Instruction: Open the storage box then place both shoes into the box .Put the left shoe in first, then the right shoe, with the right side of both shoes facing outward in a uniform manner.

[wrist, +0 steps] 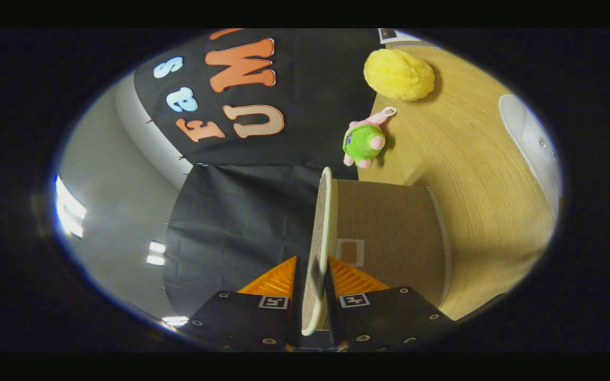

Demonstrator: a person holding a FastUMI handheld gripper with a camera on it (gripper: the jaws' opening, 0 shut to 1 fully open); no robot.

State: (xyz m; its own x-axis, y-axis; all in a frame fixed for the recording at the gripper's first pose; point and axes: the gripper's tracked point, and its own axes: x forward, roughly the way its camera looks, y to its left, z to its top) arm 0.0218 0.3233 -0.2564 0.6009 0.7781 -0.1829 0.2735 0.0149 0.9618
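My gripper point(313, 267) is shut on the storage box's lid point(324, 211), a thin brown fabric panel with a cream rim that runs edge-on between my fingers and on beyond them. The view is rolled sideways. Right of the lid is the brown box body point(395, 233), with a small pale label frame point(350, 252) on its face, close to my right finger point(355, 278). The lid stands swung away from the box body. The inside of the box is hidden.
The box rests on a light wooden tabletop point(474, 180). Beyond the box lie a green and pink plush toy point(364, 143) and, farther off, a yellow fluffy ball point(399, 74). A white curved fixture point(530, 140) sits at the table's far side. Black booth cloth point(241, 211) hangs left of the lid.
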